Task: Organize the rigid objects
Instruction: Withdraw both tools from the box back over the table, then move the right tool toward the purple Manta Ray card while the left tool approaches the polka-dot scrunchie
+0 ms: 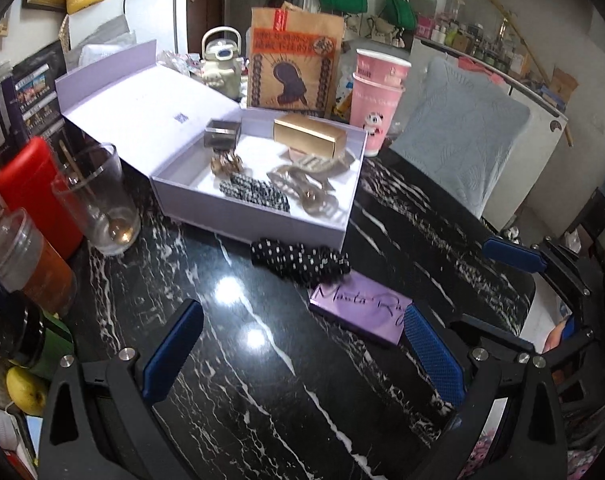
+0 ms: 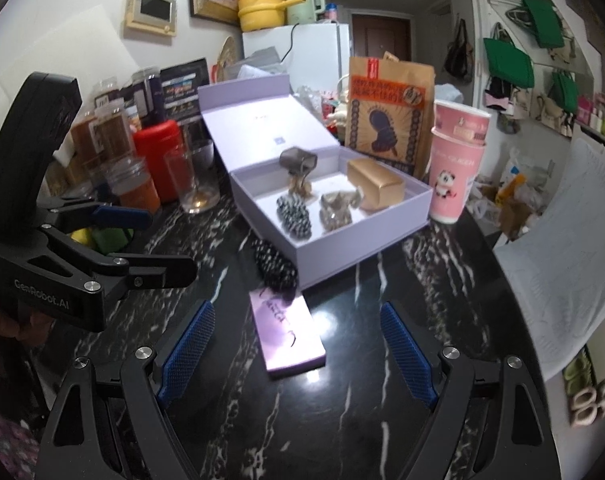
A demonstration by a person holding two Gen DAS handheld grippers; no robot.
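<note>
Both left gripper (image 1: 298,356) and right gripper (image 2: 298,356) spread, empty; flat lilac card (image 2: 288,334) and black studded hair clip (image 1: 300,260) wait just before open lavender box (image 1: 254,226), likely next in.

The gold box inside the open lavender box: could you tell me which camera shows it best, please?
The left wrist view: the gold box appears larger, with its long side and top lit. The right wrist view shows it smaller and end-on, though unobstructed.

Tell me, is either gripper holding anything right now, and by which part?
Nothing is held. The left gripper and the right gripper are both open over the table; the purple card and polka-dot hair tie lie untouched outside the box.
</note>
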